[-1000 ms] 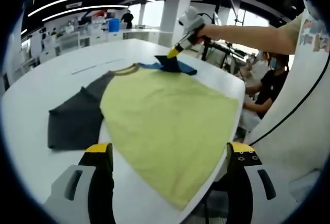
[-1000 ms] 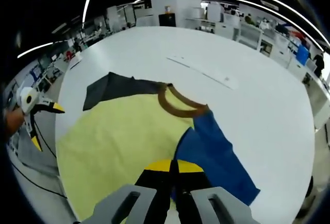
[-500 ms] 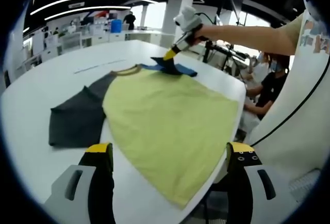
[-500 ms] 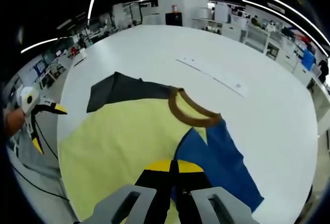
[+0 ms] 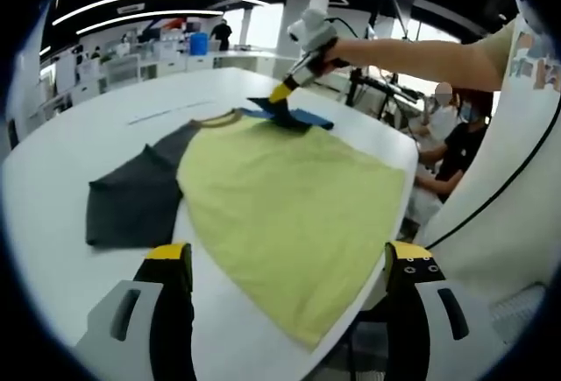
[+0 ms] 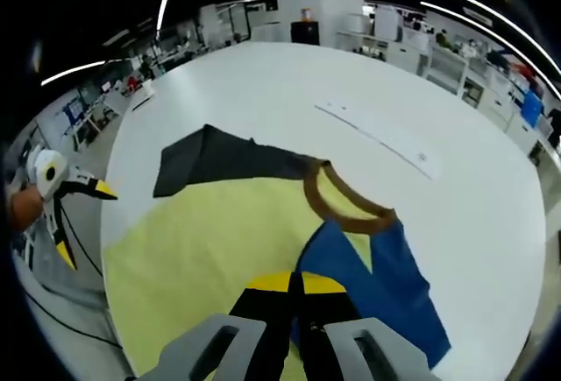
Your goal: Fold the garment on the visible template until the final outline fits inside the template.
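Observation:
A T-shirt lies flat on the white table (image 5: 79, 136): yellow-green body (image 5: 289, 197), dark grey sleeve (image 5: 131, 201), brown collar (image 5: 215, 119) and blue sleeve (image 5: 296, 116). My right gripper (image 5: 282, 94) is shut on the blue sleeve (image 6: 386, 285) and holds its edge lifted off the table, over the shirt's shoulder. In the right gripper view its jaws (image 6: 294, 286) are pressed together above the yellow body (image 6: 210, 250), with the collar (image 6: 346, 210) and grey sleeve (image 6: 210, 158) beyond. My left gripper (image 5: 289, 263) stands open above the shirt's hem, touching nothing, and appears again at the table's edge (image 6: 66, 215).
A thin marked strip (image 6: 377, 140) runs across the table beyond the collar. The table's rounded edge (image 5: 390, 223) is close to the hem. A person's arm (image 5: 412, 52) and torso (image 5: 517, 179) fill the right side, with seated people (image 5: 456, 136) behind. Desks and a white pillar (image 6: 316, 0) stand farther off.
The right gripper has lifted the blue sleeve a little higher and drawn it inward toward the collar. The left gripper has stayed open in place.

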